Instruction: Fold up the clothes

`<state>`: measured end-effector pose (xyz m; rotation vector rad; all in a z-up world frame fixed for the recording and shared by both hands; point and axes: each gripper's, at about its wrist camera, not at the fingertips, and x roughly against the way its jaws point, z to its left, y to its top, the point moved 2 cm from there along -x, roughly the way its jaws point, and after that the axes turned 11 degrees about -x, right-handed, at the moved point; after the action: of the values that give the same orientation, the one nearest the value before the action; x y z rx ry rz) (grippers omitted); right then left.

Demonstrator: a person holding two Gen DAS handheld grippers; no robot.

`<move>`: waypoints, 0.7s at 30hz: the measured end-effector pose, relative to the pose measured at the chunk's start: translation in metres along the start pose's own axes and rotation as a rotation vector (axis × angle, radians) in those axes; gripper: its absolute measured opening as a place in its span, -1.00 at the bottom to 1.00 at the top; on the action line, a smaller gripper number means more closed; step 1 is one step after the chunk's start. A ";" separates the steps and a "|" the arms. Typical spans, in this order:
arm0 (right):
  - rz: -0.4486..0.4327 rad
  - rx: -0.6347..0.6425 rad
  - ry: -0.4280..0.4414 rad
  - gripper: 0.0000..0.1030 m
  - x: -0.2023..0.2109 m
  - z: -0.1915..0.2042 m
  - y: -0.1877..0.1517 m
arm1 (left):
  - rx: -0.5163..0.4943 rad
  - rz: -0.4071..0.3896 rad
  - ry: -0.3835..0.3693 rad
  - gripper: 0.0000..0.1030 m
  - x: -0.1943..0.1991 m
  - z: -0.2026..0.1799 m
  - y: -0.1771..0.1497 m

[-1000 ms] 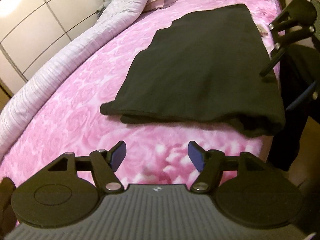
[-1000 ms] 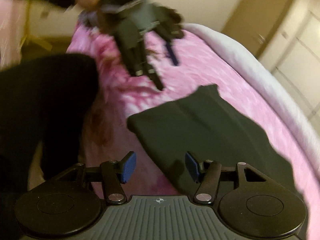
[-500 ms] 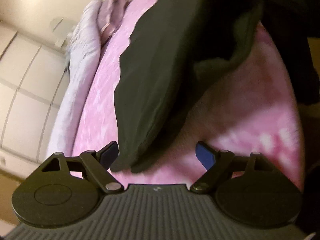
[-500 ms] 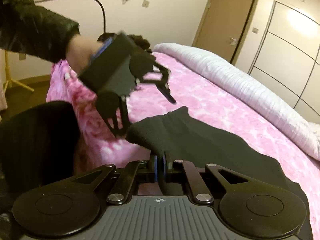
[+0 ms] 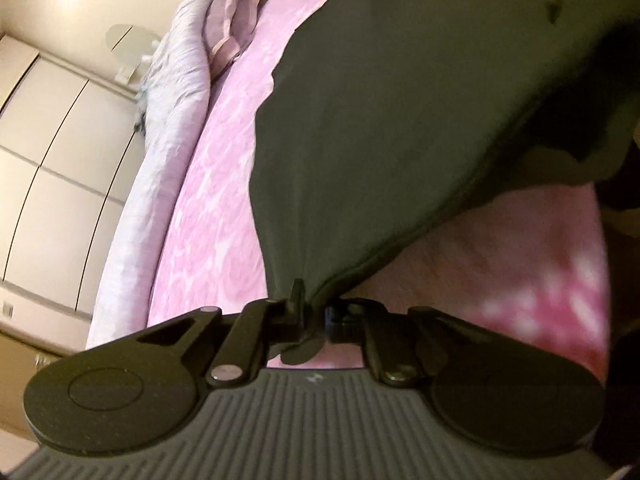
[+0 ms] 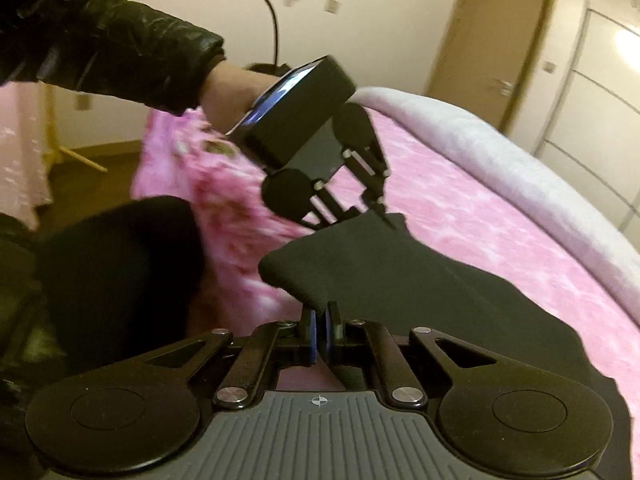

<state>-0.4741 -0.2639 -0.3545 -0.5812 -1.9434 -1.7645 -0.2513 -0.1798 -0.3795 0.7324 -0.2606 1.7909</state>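
On pink bed point(image 6: 500, 216) | both jaws pinch black garment point(image 5: 400, 120) near edge, left closing | far side open

Black garment point(image 5: 400, 120), pink rose-print bedspread point(image 5: 216, 200), pale lilac duvet point(image 5: 176, 92)

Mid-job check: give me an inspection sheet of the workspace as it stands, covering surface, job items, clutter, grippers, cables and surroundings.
Surface: bed with pink floral cover.
Job's things: black garment, near edge lifted off the bed, far part lying flat.
Clutter: pale quilt bunched along the far side; folded pinkish cloth beyond it.
Grippers: left gripper closing, pinching one near corner of the garment; right gripper shut on the other.
Cables: black cable arching behind the person's sleeve.
Surroundings: wardrobe doors, brown door, wall switches.
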 end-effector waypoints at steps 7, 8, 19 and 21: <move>-0.081 0.005 0.133 -0.95 0.004 0.014 0.013 | -0.015 0.057 0.000 -0.86 0.038 0.031 0.006; -0.105 -0.010 0.133 -0.95 0.009 0.009 0.017 | -0.027 0.055 0.006 -0.86 0.039 0.043 0.014; -0.442 -0.551 -0.235 -0.95 0.131 -0.138 -0.019 | -0.277 -0.129 0.031 -0.80 -0.033 0.165 0.187; -0.449 -0.666 -0.300 -0.95 0.140 -0.163 -0.045 | -0.323 -0.157 -0.003 -0.80 -0.067 0.165 0.219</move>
<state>-0.6062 -0.4286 -0.2953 -0.6870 -1.7287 -2.7898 -0.3831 -0.3936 -0.2516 0.5099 -0.4695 1.5516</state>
